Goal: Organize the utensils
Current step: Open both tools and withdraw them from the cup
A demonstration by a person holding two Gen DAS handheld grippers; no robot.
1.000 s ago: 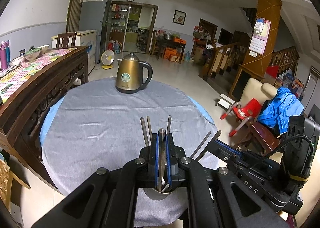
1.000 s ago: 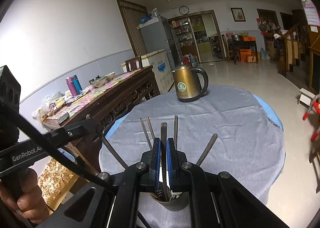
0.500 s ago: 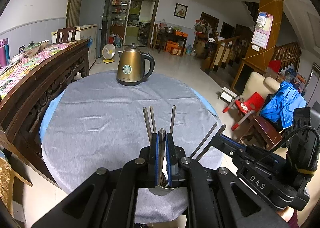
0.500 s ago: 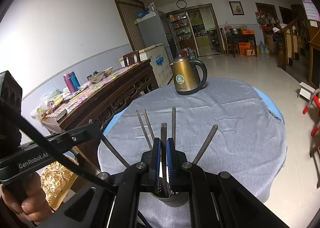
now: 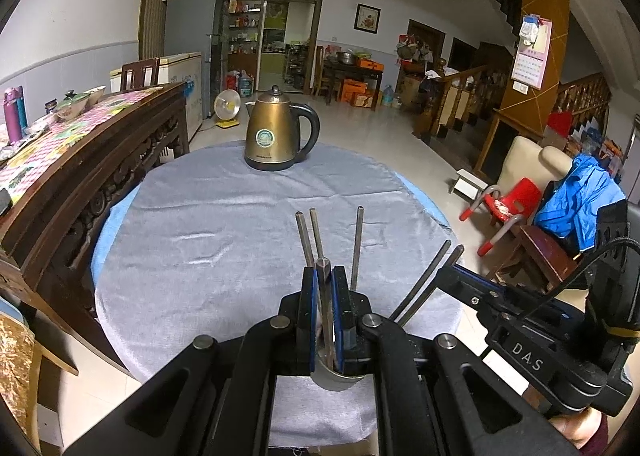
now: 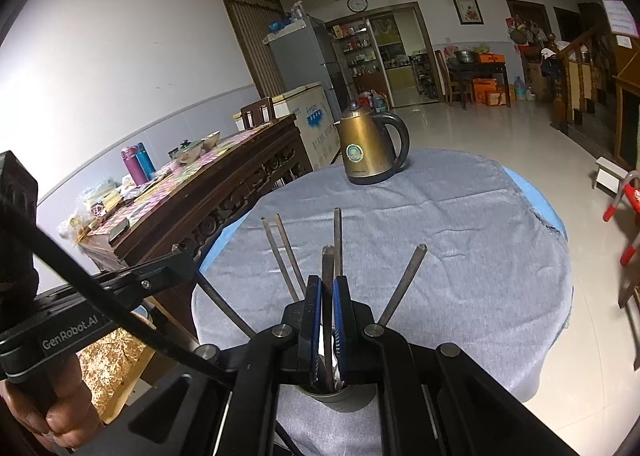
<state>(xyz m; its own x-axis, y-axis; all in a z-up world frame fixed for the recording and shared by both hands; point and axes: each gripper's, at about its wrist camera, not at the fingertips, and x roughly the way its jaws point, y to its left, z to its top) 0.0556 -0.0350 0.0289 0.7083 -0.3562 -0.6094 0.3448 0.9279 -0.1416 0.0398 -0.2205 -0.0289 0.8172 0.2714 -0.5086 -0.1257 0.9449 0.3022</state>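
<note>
Chopsticks of grey metal [image 5: 357, 240] stood splayed in the small steel cup [image 5: 338, 378] near the grey-clothed round desk's [image 5: 208, 224] edge; your left gripper [image 5: 324, 280] and right gripper [image 6: 327, 288] each pinched one, so an uneven pull risked tipping that cup.

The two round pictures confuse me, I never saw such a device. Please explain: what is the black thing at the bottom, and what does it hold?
Each picture comes from a camera mounted on a hand-held gripper, looking along its two fingers. No robot: a person holds one in each hand. The left gripper and the right gripper are each closed on a metal chopstick standing in a metal cup. The cup stands on a round table with grey cloth. Farther back stands a golden kettle.
</note>
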